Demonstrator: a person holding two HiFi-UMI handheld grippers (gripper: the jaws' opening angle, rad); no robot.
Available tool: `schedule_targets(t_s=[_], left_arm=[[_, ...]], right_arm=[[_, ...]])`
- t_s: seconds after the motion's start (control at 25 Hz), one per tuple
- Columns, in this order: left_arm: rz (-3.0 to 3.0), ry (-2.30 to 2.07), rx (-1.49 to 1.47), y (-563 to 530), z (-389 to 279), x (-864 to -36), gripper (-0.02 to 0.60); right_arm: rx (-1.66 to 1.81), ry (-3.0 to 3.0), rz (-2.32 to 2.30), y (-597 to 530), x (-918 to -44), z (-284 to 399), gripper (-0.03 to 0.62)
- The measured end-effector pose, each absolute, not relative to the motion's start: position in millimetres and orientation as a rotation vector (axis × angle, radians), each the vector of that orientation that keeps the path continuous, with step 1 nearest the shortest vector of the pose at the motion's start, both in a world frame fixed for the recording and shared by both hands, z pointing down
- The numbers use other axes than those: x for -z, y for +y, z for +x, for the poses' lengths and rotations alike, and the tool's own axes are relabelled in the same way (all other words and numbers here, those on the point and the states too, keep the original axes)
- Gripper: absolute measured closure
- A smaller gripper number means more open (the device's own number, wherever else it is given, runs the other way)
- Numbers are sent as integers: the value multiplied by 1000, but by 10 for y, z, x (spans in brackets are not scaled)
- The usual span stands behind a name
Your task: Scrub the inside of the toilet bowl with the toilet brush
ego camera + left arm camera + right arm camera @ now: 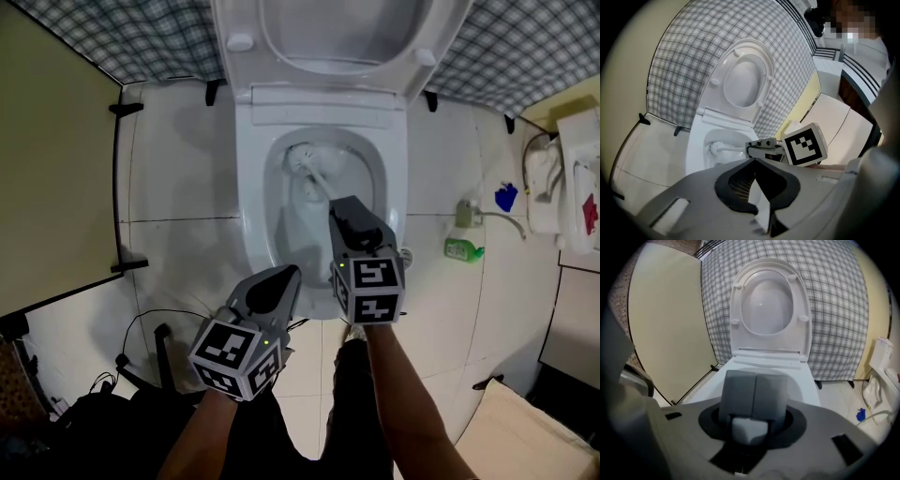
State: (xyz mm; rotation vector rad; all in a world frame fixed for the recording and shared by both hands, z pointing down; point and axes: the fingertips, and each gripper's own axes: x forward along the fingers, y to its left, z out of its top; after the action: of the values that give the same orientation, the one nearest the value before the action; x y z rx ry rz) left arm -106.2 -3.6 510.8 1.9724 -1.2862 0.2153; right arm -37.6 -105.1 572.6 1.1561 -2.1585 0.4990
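A white toilet (251, 187) stands with its lid (337, 37) raised. The white toilet brush (302, 161) has its bristle head low inside the bowl at the far left, and its handle slants back toward me. My right gripper (339, 211) is over the bowl's near rim, shut on that handle. In the right gripper view the two grey fingers (740, 390) stand together over the handle's white end (749, 430). My left gripper (281, 278) hangs at the bowl's front left, jaws together and empty. The left gripper view shows the brush head (716, 149) and the right gripper (757, 147).
A green bottle (462, 249) and a blue object (506, 197) lie on the floor right of the toilet, near a white fixture (572, 187). A beige partition (56, 169) closes the left side. Black cables (141, 347) run over the tiles at lower left.
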Motion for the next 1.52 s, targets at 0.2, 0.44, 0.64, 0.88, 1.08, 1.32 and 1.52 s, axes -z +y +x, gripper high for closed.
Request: schedule_targets(t_s=[0.2,0.44,0.64,0.88,1.08,1.32,1.52], left_arm=[[1986,-1275,-218,-54,-993,-5088,572],[1984,-1275,-223,-40,-1008,-5097,573],[1984,-1273,-214,-41,-982,-5097,572],[1979,-1264,-200,-9,-1001,-5101,572],[1982,-1257,-182,-24,-1005,-5060,573],[1975,-1256,-179,-6,-1015,-5083,573],[1971,-1262,-189,23,-1051,-5108,573]], right_arm=[[-508,-2125,1180,-1104,-5736,-160,434],[-546,-2055,1292,-1064,-5728,366,434],[-465,-2020,1269,-1080,-5717,253,434],[-616,-1883,1378,-649,-5729,502,434],[-678,-1758,1402,-74,-5734,680,433],[-699,-1759,1426,-47,-5748,714,433],[-641,-1797,1461,-600,-5723,685,432]])
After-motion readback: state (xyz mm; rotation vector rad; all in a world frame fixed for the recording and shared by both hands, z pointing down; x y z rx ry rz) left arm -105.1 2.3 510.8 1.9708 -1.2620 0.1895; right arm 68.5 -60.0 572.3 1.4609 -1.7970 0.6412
